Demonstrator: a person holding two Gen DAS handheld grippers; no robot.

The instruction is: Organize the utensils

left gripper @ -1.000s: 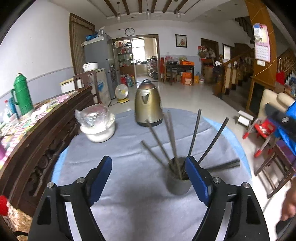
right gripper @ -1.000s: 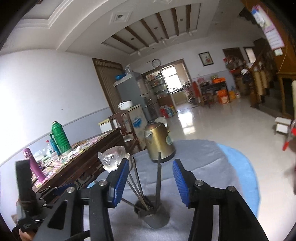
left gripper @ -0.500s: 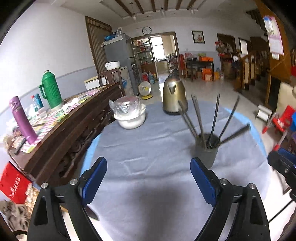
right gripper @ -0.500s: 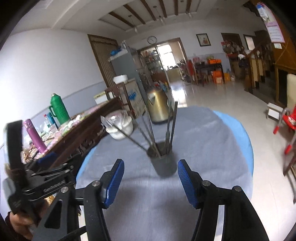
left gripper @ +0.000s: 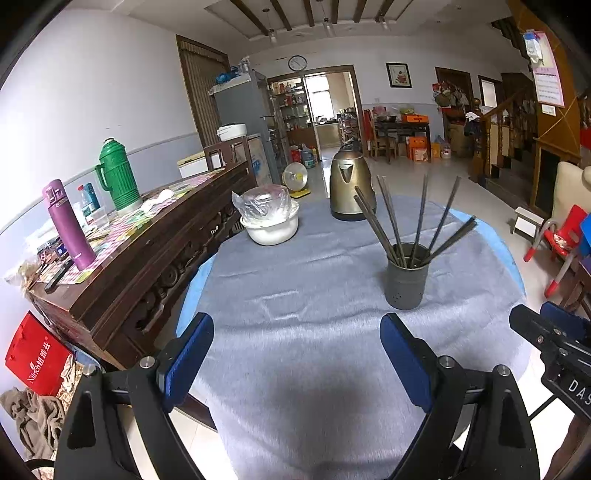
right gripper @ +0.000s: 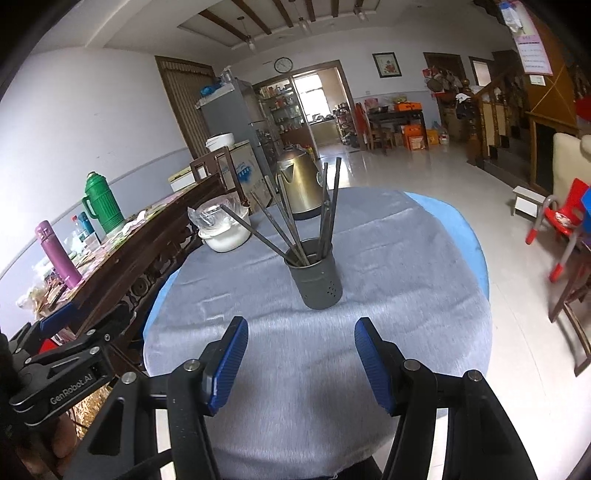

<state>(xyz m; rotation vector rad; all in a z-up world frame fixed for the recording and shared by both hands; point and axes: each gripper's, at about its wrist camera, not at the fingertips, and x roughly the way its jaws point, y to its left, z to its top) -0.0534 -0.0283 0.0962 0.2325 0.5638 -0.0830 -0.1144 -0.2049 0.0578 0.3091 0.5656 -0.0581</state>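
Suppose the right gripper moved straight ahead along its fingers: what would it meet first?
Most likely the grey utensil holder with the chopsticks, which stands just ahead of the open right gripper, roughly centred between its fingers. Only bare grey tablecloth lies between. Its height above the cloth is unclear.

White walls (left gripper: 92, 92), beamed ceiling (left gripper: 314, 14), glossy tiled floor (left gripper: 436, 177), dark carved sideboard (left gripper: 147, 251), wall clock (left gripper: 297, 62)
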